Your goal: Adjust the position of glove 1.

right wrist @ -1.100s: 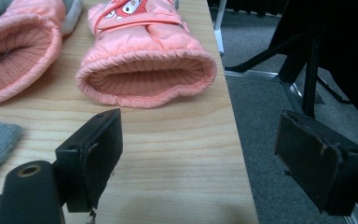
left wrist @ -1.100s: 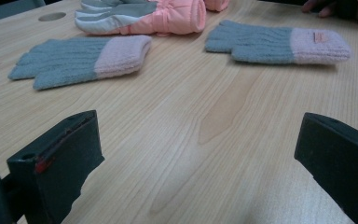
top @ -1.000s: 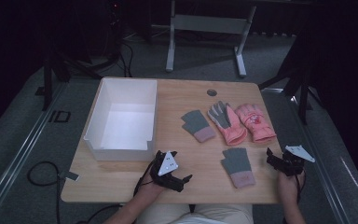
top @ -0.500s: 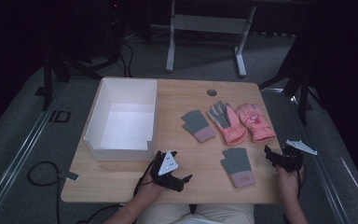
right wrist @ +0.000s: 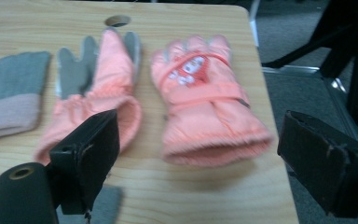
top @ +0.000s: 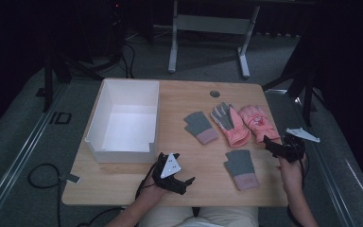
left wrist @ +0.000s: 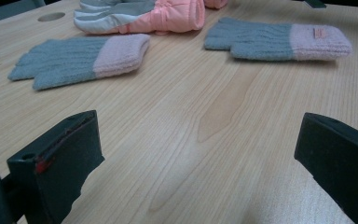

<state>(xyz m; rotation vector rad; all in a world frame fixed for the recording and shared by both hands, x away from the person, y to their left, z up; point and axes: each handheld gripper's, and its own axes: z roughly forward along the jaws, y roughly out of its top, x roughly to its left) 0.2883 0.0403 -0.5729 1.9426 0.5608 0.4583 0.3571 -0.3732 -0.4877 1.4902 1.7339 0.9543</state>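
Right gripper (top: 275, 144) reaches the pink glove (right wrist: 204, 100), jaws wide open and empty.

Glove lies at the table's (top: 194, 97) right edge; lower over its cuff, close firmly. Left gripper (top: 177, 179) rests open, empty.

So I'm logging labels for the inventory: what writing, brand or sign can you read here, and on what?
"ID": white letters on the floor left of the table.
Small tag on the knit glove's pink cuff: too small to read.
White and red print on the pink ski glove: blurred, not legible.
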